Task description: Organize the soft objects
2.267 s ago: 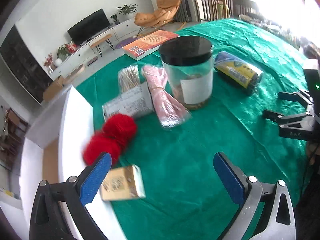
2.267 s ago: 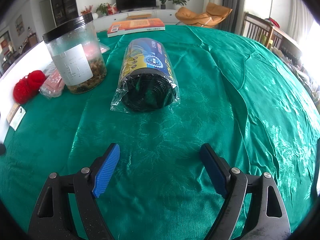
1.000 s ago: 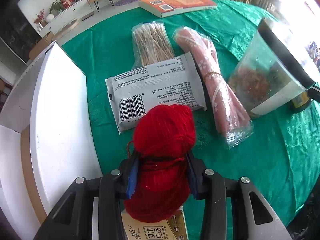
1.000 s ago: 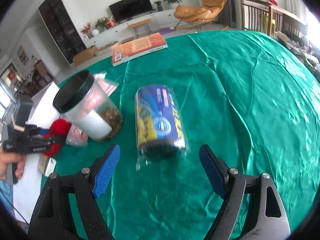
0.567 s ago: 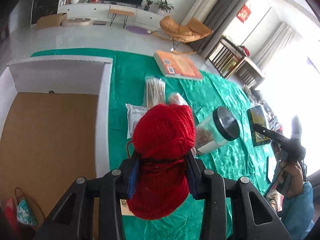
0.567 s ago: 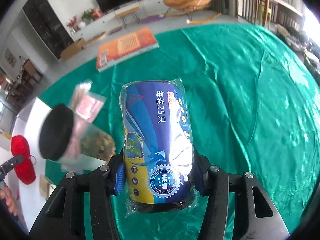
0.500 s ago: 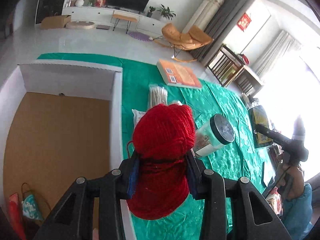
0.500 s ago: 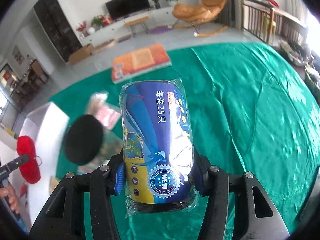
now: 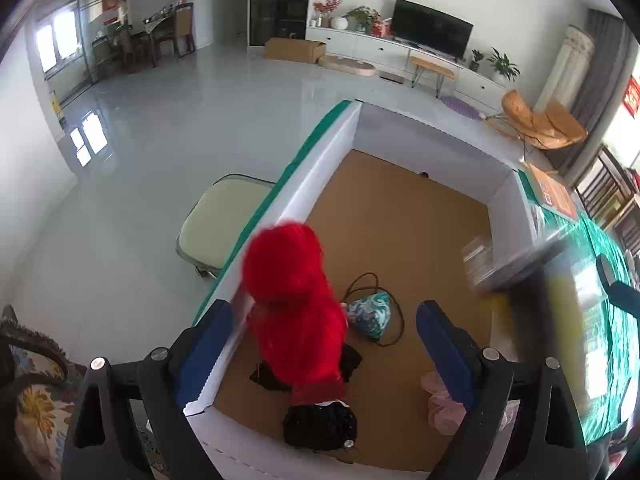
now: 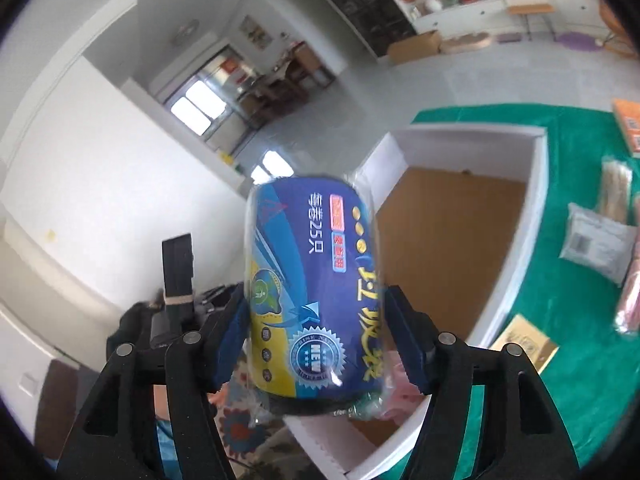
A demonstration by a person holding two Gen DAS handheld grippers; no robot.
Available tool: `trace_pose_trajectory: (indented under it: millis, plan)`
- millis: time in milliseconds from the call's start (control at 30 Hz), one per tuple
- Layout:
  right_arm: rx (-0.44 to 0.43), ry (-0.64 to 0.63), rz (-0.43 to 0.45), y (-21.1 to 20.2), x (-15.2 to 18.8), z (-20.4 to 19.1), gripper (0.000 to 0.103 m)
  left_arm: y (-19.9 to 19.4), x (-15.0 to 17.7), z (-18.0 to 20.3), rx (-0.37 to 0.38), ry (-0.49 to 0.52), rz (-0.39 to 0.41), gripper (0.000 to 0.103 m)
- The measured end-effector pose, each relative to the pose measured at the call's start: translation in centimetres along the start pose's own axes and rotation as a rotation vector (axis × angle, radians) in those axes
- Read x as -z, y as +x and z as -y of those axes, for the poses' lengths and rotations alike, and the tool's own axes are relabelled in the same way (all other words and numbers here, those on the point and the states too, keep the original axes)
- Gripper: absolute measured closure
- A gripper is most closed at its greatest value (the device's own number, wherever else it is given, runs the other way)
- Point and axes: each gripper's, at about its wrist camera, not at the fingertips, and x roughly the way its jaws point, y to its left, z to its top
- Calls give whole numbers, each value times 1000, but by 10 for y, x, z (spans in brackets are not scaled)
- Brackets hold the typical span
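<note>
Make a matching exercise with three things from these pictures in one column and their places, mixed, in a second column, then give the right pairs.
Things:
1. red yarn ball
2. blue roll
3. teal pouch

Places:
A. lying on the box floor
B. between the pads of the right gripper
C. between the wide-apart pads of the left gripper, above the white box

Pairs: 1-C, 2-B, 3-A

The yarn ball point(image 9: 294, 308) is fuzzy red wool. The box point(image 9: 404, 232) has a matt brown cardboard floor and smooth white walls. The blue roll point(image 10: 316, 292) wears glossy, crinkled plastic film. Shiny green cloth point(image 10: 568, 320) covers the counter beside the box.
</note>
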Motion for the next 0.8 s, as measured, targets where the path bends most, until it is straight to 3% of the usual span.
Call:
trace_pose_trajectory:
  millis: [133, 233, 400, 500, 567, 667, 800]
  plan:
    - [178, -88, 57, -18, 31, 23, 33, 0, 9, 12, 3, -9, 59, 11]
    - [372, -110, 134, -49, 65, 62, 30, -10, 11, 24, 113, 15, 98, 11]
    - [729, 11, 172, -94, 128, 164, 29, -23, 32, 125, 331, 147, 129, 11]
    - [898, 121, 187, -119, 165, 216, 29, -23, 59, 191, 474, 223, 74, 10]
    - [971, 176, 210, -133, 183, 239, 29, -9, 81, 237, 530, 262, 13, 10]
    - [1069, 220, 231, -149, 200, 255, 29, 25, 118, 292, 560, 314, -74, 10]
    - [1099, 306, 243, -163, 198, 275, 29, 80, 145, 336, 466, 377, -121, 10]
